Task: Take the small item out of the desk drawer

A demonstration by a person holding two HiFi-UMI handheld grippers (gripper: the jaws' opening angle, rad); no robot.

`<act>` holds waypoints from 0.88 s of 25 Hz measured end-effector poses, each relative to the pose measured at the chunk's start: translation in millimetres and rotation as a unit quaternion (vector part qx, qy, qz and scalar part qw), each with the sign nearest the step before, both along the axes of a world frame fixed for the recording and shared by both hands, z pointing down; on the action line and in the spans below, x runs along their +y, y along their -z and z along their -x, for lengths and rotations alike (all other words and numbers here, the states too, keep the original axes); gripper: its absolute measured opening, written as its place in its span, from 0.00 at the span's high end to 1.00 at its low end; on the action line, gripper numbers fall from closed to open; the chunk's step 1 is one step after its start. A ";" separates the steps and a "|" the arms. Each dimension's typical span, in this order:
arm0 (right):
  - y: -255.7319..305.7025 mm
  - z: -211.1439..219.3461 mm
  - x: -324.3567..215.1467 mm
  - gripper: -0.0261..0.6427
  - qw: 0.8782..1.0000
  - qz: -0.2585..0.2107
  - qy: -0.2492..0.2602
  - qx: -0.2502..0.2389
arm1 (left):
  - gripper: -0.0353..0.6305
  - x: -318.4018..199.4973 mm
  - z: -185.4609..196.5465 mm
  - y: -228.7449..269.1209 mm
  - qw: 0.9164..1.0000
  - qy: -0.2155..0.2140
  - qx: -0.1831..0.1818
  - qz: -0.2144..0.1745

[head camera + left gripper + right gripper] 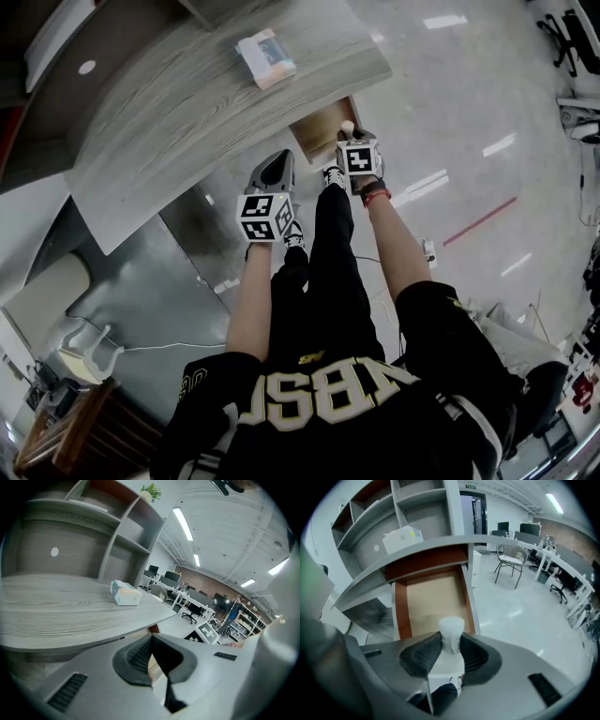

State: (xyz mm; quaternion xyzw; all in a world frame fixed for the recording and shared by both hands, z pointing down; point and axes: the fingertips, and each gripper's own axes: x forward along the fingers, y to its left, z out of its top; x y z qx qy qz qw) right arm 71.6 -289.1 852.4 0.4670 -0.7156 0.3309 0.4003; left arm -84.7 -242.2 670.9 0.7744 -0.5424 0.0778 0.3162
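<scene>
Head view: the grey wood-grain desk (216, 103) fills the frame from nine to twelve o'clock, with a tissue packet (265, 58) on it near twelve. Under its edge, at about one o'clock, the drawer (314, 136) stands pulled out. The right gripper (354, 141) hangs over the drawer's near end with the small white bottle (347, 126) at its tip. The left gripper (275, 171) sits just beside it at eleven o'clock, off the desk.

Left gripper view: the left gripper (151, 639) has its dark pads pressed together at the tips with nothing between them. The desk top (70, 611) spreads from nine to one o'clock, and the tissue packet (125, 594) lies on it at twelve.

Right gripper view: the right gripper (451, 644) is clamped on the small white bottle (449, 667), its pads pinching the neck just under the cap. The bottle is held clear above the open drawer (433, 597), whose bare tan floor shows at twelve o'clock. A chair (508, 559) stands at two o'clock.
</scene>
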 end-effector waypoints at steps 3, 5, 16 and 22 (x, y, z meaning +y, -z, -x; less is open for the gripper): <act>20.7 -1.3 -0.6 0.77 1.000 -0.017 -0.004 -0.003 | 0.93 -0.2 1.4 9.1 1.000 -0.002 0.001 -0.010; 34.4 -1.2 3.7 0.77 1.000 -0.026 -0.007 -0.005 | 0.93 3.5 4.5 14.0 1.000 -0.001 0.000 -0.013; 129.7 0.5 23.9 0.77 0.993 -0.105 -0.038 -0.035 | 0.93 26.4 27.9 60.0 0.999 0.004 -0.010 -0.046; 192.1 5.5 39.6 0.77 0.986 -0.153 -0.045 -0.042 | 0.93 37.6 41.6 100.6 0.997 0.013 -0.013 -0.080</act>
